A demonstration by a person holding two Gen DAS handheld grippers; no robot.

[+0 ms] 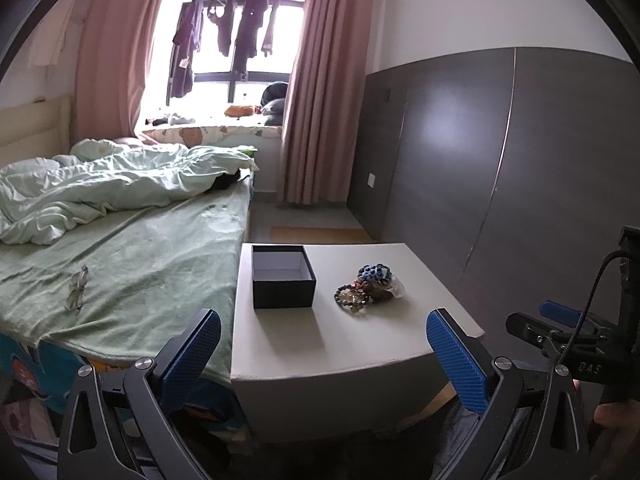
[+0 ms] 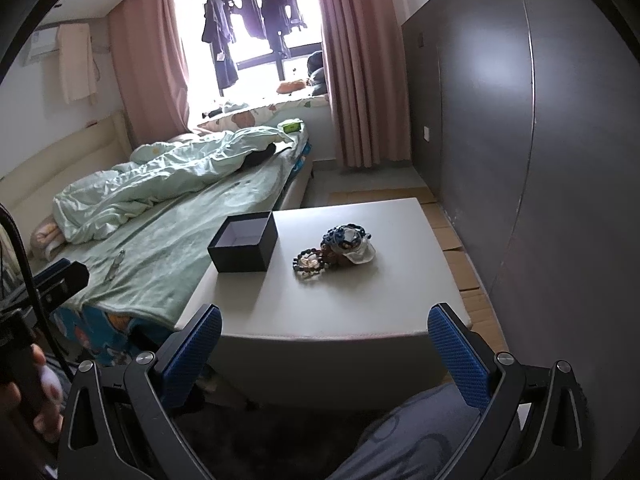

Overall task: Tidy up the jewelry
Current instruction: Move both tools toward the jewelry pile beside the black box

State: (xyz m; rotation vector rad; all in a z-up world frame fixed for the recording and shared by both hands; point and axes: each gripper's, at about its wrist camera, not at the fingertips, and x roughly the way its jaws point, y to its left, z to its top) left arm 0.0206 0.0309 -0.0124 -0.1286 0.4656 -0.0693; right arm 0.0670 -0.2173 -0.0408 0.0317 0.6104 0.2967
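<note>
A pile of beaded bracelets [image 1: 368,289] lies on a low white table [image 1: 360,344], right of an open black box [image 1: 282,282] with a pale, empty inside. The pile [image 2: 334,250], the box [image 2: 244,246] and the table [image 2: 340,308] also show in the right wrist view. My left gripper [image 1: 323,354] is open and empty, held short of the table's near edge. My right gripper [image 2: 325,350] is open and empty, also short of the near edge. The right gripper shows at the right edge of the left wrist view [image 1: 560,328].
A bed [image 1: 120,248] with a green sheet and rumpled quilt adjoins the table's left side; a pair of glasses [image 1: 78,290] lies on it. A dark grey wardrobe wall [image 1: 500,160] stands on the right. Cardboard sheets [image 2: 460,256] lie on the floor beside the table.
</note>
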